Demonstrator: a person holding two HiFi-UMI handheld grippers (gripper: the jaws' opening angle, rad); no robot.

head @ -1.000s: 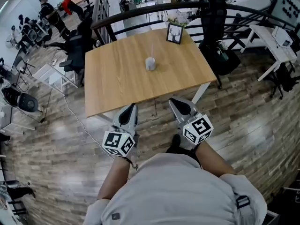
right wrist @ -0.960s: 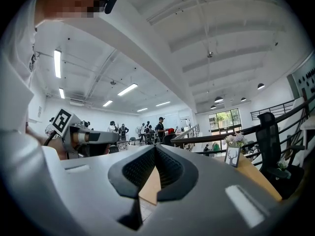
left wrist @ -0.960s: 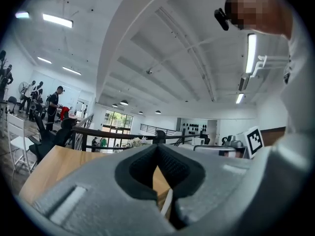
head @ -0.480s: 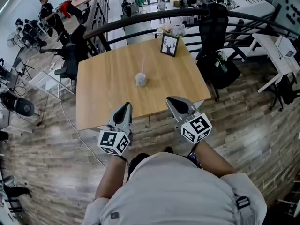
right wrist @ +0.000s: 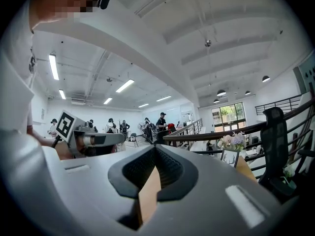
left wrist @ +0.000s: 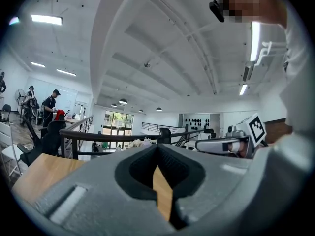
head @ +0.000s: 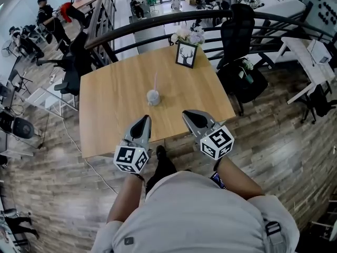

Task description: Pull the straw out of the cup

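Fingers of left gripper [head: 142,120] and right gripper [head: 188,114] pressed together, empty.
Both hover at the desk's [head: 105,101] near edge; cup [head: 152,97] with straw [head: 155,82] stands mid-desk.

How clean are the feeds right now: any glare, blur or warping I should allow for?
Head view: evenly lit, sharp; cup and straw small but clear, railing bowed. Left gripper view: strong fisheye, black corners, ceiling lights blown out. Right gripper view: the same, no motion blur.
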